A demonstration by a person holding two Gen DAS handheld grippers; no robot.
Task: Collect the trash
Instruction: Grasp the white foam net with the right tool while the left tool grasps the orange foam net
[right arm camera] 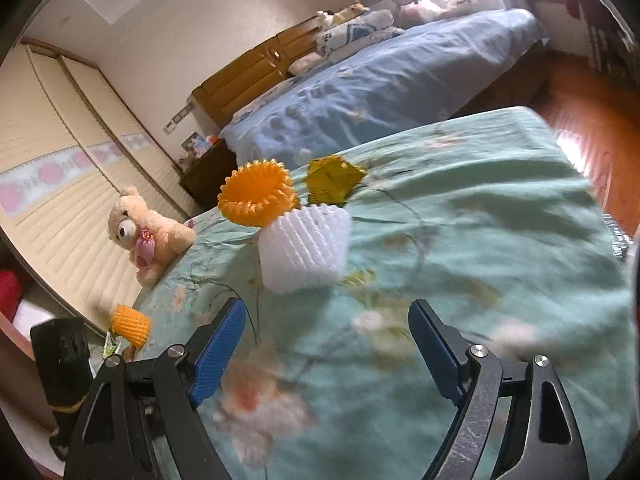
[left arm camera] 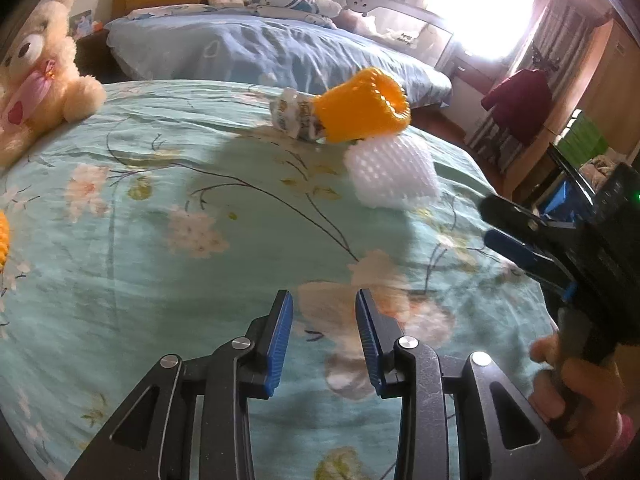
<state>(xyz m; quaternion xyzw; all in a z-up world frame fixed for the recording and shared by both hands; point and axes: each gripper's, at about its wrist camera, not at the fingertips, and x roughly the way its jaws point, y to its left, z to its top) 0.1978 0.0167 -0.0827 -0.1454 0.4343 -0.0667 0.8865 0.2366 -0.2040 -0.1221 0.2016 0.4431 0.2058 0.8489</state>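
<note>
White foam net [right arm camera: 304,249], ahead of right gripper [right arm camera: 326,336]

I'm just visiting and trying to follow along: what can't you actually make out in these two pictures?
- Crumpled wrapper, left wrist view: half hidden behind the orange foam net; print too small to read.
- Second orange net, left wrist view: cut off by the left edge.
- Yellow packet, right wrist view: blurred, markings unreadable.
- Window, left wrist view: washed out by glare.

Orange foam net [left arm camera: 366,106], floral green bedspread [left arm camera: 200,184]
</note>
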